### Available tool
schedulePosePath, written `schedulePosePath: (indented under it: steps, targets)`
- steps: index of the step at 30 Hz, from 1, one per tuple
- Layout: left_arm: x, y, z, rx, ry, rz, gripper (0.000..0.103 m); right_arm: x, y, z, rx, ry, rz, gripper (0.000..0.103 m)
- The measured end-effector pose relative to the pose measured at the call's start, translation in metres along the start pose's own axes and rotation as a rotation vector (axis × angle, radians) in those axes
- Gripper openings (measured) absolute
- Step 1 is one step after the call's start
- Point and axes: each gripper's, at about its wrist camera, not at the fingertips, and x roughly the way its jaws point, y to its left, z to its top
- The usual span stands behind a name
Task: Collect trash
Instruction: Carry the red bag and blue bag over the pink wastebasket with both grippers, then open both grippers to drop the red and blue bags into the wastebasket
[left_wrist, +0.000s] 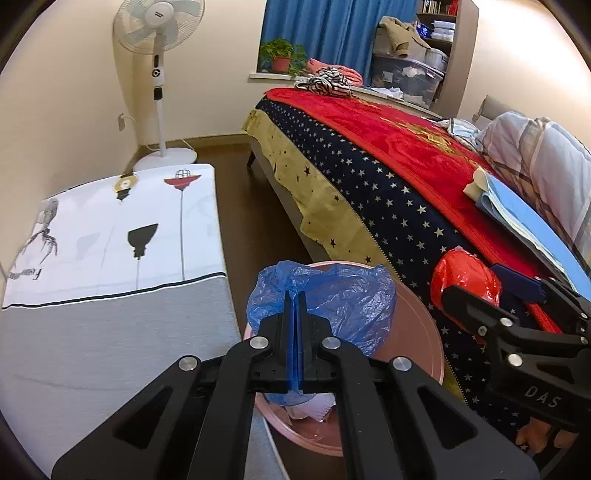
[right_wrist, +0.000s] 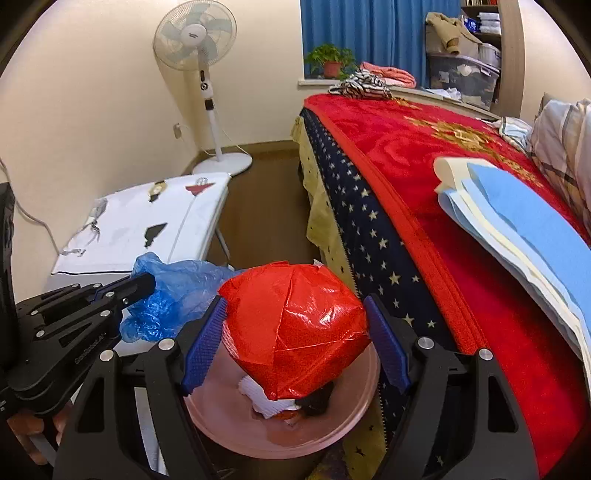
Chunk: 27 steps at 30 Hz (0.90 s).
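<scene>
Our left gripper (left_wrist: 294, 306) is clamped tight on a crumpled blue plastic bag (left_wrist: 332, 295), which we hold over the far rim of the round pink plastic bin (left_wrist: 417, 332). Our right gripper (right_wrist: 295, 332) has its blue-padded fingers (right_wrist: 205, 343) spread wide, one on either side of a puffy red plastic bag (right_wrist: 295, 325) above the bin's mouth, though we cannot tell if the pads touch it. White crumpled paper (right_wrist: 266, 400) lies in the bin, which stands on the floor between a bed's red blanket (right_wrist: 424, 177) and a white printed table (left_wrist: 122, 236).
</scene>
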Motion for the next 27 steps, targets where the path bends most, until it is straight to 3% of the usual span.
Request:
schedulePosePath:
  steps: [16, 18, 20, 21, 23, 27]
  targets:
    - [0.025, -0.004, -0.009, 0.02, 0.058, 0.0, 0.002, 0.022, -0.006, -0.003, 0.016, 0.049, -0.038, 0.075]
    - [0.026, -0.002, -0.009, 0.007, 0.063, -0.008, 0.015, 0.024, -0.007, -0.004, 0.019, 0.05, -0.041, 0.078]
    - [0.027, 0.0, -0.01, -0.005, 0.075, 0.029, 0.077, 0.027, -0.009, -0.004, 0.03, 0.055, -0.056, 0.089]
    - [0.026, 0.002, -0.01, -0.018, 0.071, 0.085, 0.084, 0.027, -0.011, -0.003, 0.039, 0.053, -0.064, 0.09]
    - [0.021, 0.01, -0.011, -0.061, 0.051, 0.086, 0.095, 0.026, -0.015, -0.001, 0.064, 0.051, -0.063, 0.092]
    - [0.009, 0.025, -0.009, -0.131, 0.042, 0.096, 0.095, 0.02, -0.013, 0.001, 0.059, 0.034, -0.061, 0.092]
